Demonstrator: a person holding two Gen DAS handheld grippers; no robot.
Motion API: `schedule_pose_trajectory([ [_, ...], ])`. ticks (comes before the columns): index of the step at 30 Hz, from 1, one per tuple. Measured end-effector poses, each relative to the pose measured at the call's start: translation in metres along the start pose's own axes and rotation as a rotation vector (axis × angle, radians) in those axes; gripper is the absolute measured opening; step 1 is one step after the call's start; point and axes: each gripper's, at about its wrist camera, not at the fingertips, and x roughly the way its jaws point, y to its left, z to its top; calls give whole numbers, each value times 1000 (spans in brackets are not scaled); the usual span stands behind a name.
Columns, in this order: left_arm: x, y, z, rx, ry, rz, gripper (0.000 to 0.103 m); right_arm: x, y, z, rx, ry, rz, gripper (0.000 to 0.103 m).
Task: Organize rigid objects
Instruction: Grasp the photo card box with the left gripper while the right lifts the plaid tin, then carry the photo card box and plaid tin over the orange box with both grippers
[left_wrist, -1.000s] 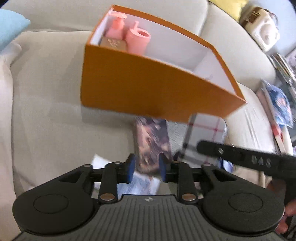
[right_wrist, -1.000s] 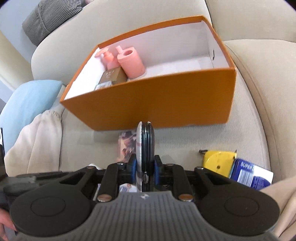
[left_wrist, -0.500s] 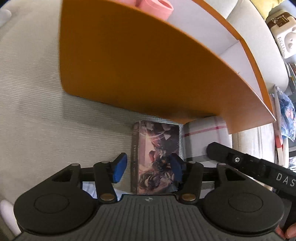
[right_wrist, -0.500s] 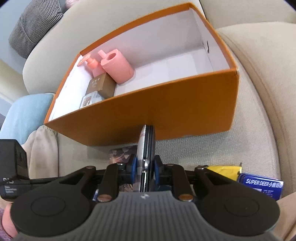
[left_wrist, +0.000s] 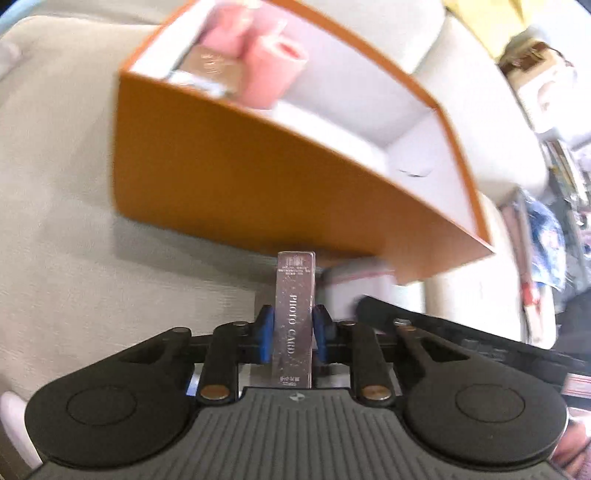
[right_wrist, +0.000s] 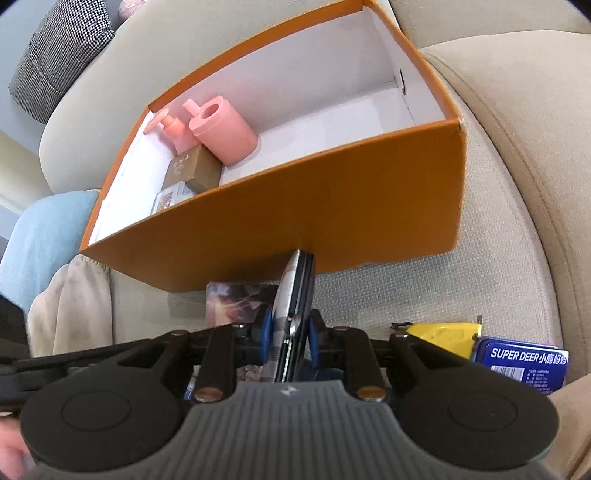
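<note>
- Up front in your left wrist view: beige woven sofa cushion (left_wrist: 74, 258), with the orange cardboard box (left_wrist: 240, 192) sitting on it, white inside, its near wall smooth and blurred.
- Your left gripper (left_wrist: 292, 334) is closing its jaws; the blue pads (left_wrist: 265, 332) sit against a slim glossy photo card box (left_wrist: 295, 317) stood on edge, its spine facing you.
- Pink shapes at the box's far left end are smeared beyond reading. Clutter at the right edge is too blurred to name.
- Now your right wrist view: same cushion, coarser weave visible; a houndstooth cushion (right_wrist: 59, 55) and a light blue pillow (right_wrist: 44, 240) lie to the left.
- Your right gripper (right_wrist: 291, 332) is pressed together on a thin black-and-silver flat object (right_wrist: 297, 288), seen edge-on, so you can't identify it.
- Inside the box: a pink cylindrical cup (right_wrist: 225, 129), a pink pump bottle (right_wrist: 173, 129), a brown carton (right_wrist: 192, 170).
- On the cushion at right: a yellow item (right_wrist: 443, 336) half hidden, touching a blue tin (right_wrist: 524, 363).
</note>
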Motion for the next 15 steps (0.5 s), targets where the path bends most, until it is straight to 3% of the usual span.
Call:
schedule_pose_trajectory([
  [4, 14, -20, 0, 84, -4, 114, 25, 0, 4, -1, -16, -5, -9, 20],
  [10, 11, -31, -6, 131, -24, 144, 24, -7, 4, -3, -19, -21, 0, 20],
  [15, -25, -44, -8, 158, -80, 128, 24, -22, 13, -4, -52, -41, 15, 18],
])
